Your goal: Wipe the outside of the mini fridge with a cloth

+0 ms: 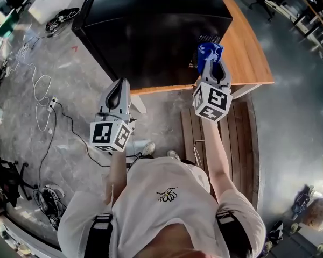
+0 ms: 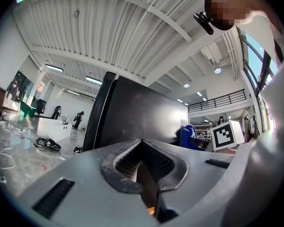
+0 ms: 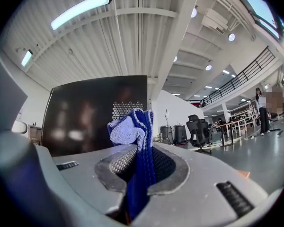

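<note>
A black mini fridge (image 1: 151,31) stands on a wooden table (image 1: 253,58); it also fills the middle of the left gripper view (image 2: 137,122) and shows as a dark glossy face in the right gripper view (image 3: 94,112). My right gripper (image 1: 211,63) is shut on a blue cloth (image 1: 209,52), held by the fridge's near right corner. The cloth (image 3: 135,131) sticks up from between the jaws. My left gripper (image 1: 117,93) is shut with nothing in it, just below the fridge's front edge.
Cables (image 1: 43,95) and shoes (image 1: 62,19) lie on the concrete floor at the left. A wooden bench (image 1: 242,138) sits below the table. Office chairs (image 3: 199,124) and desks stand farther off at the right.
</note>
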`<state>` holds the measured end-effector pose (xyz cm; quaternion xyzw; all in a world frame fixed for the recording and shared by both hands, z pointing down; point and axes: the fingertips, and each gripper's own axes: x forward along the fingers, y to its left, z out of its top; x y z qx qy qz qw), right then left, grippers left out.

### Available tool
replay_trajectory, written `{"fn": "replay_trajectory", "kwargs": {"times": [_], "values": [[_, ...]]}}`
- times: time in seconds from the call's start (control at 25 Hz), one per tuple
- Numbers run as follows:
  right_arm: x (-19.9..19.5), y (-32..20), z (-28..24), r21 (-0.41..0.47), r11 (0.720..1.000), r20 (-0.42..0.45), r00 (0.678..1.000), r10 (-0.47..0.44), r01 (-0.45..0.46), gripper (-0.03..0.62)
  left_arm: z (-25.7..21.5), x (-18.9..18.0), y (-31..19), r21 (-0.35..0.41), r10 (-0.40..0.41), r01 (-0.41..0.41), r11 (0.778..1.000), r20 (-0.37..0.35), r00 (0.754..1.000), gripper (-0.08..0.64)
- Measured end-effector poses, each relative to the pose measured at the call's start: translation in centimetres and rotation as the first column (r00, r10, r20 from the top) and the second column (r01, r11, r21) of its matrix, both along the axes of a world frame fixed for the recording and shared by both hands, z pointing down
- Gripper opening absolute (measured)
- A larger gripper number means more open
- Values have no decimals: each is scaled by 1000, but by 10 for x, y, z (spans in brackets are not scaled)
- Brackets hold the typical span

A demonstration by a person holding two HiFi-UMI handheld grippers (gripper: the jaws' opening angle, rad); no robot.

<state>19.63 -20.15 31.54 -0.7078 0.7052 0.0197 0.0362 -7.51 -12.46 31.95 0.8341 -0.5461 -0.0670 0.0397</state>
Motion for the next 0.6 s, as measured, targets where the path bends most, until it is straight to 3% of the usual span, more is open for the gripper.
{"fn": "replay_trajectory", "kwargs": {"times": [0.44,0.6], "values": [[17,7,5,-21,997,44,996,77,-76,61,1,-20,11,2,-28,28,1000,5,1000,5],[5,21,4,-16,998,53,997,53,-53,61,4,-24,13,-6,-31,31,999,-3,1000,5]]}}
